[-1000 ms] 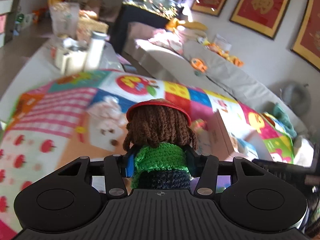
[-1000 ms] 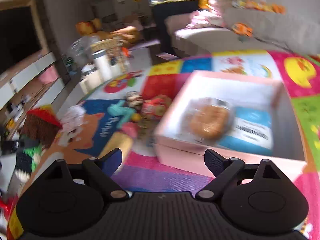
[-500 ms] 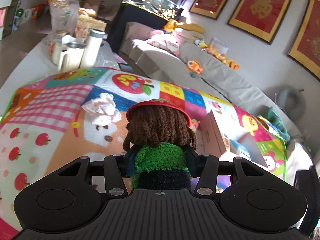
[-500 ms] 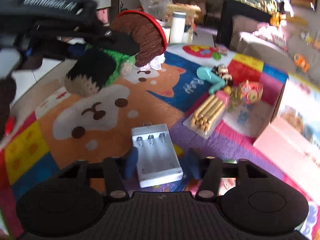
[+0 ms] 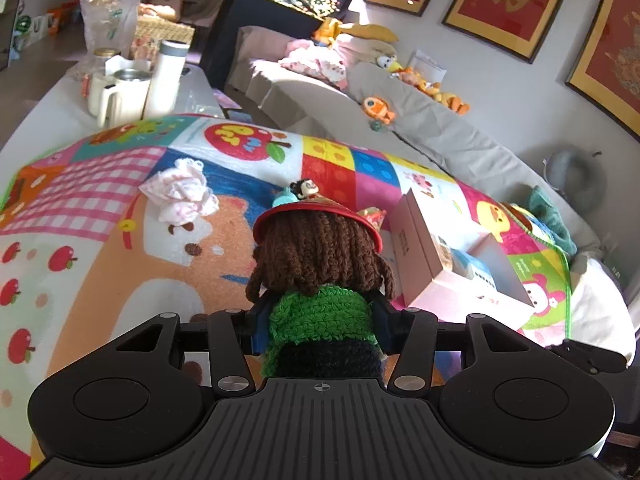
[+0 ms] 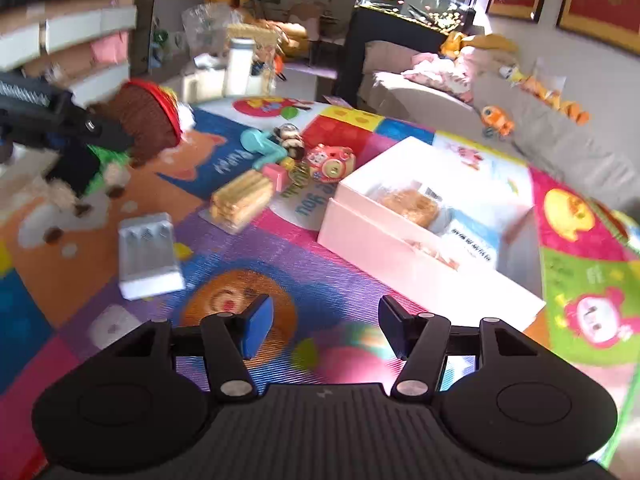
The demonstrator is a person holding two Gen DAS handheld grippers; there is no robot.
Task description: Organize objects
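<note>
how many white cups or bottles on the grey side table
3: two cream lidded jugs side by side, tall white bottle right of them; more may hide behind.

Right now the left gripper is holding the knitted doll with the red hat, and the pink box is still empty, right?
Not quite. The left gripper does hold the knitted doll, but the pink box is not empty: the right wrist view shows a wrapped pastry and a blue packet inside.

Matte black handheld grippers
The left gripper [image 5: 318,322] and right gripper [image 6: 325,326] share ribbed black bodies, round side discs, silver pivot screws (four apiece) and blue finger pads [image 6: 256,326].
</note>
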